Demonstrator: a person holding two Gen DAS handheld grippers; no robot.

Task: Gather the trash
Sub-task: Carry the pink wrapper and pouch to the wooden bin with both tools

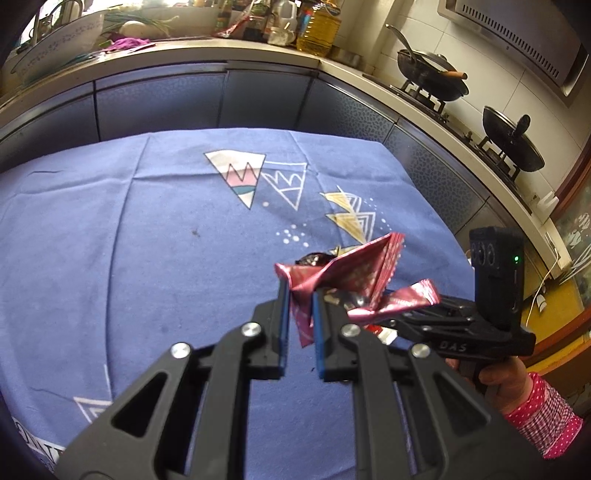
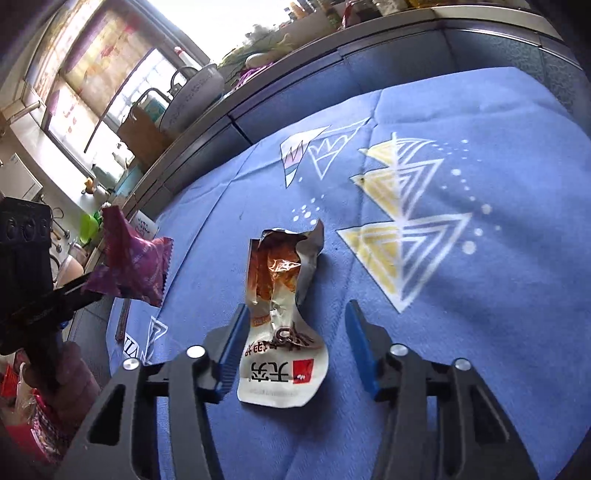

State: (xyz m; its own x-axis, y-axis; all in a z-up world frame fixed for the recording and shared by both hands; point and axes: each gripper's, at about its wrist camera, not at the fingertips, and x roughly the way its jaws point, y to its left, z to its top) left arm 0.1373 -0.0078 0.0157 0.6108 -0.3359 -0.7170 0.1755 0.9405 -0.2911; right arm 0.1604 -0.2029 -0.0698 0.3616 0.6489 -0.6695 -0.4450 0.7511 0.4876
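My left gripper (image 1: 300, 291) is shut on a crumpled pink foil wrapper (image 1: 354, 273) and holds it up above the blue patterned tablecloth (image 1: 110, 221). The right wrist view shows the same pink wrapper (image 2: 136, 258) hanging at the left. On the cloth (image 2: 480, 295) lies a torn white and orange snack wrapper (image 2: 280, 280), its silver inside showing. My right gripper (image 2: 295, 308) stands open astride its lower half. One blue pad sits close beside the wrapper and the other is well apart from it.
Dark cabinet fronts (image 1: 166, 99) run along the far edge of the table. The counter above carries a large bowl (image 1: 62, 37), bottles and an oil jug (image 1: 317, 29). A wok (image 1: 432, 77) and a lidded pan (image 1: 513, 144) sit on the stove at right. A pink dotted sleeve (image 1: 543, 417) is at lower right.
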